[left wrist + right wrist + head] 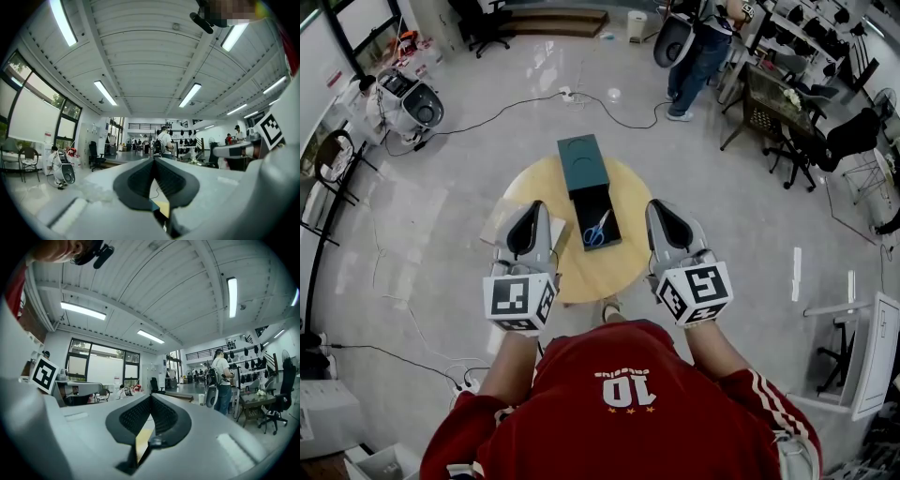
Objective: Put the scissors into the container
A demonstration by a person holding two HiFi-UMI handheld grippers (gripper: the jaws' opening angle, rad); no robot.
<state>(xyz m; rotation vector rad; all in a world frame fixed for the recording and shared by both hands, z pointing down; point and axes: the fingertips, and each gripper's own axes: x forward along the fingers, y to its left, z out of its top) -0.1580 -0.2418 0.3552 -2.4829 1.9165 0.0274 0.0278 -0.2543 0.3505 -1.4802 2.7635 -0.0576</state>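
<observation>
Blue-handled scissors lie inside the dark open container on the round wooden table. The container's teal lid rests just behind it. My left gripper hovers over the table's left side, left of the container, with its jaws pressed together and nothing between them. My right gripper hovers over the table's right edge, likewise shut and holding nothing. In both gripper views the left gripper and the right gripper point out over the room; only slivers of the table show under them.
A pale flat sheet lies at the table's left edge. A person stands at the far end of the room. Desks and chairs line the right side. A white machine and a floor cable are at the left.
</observation>
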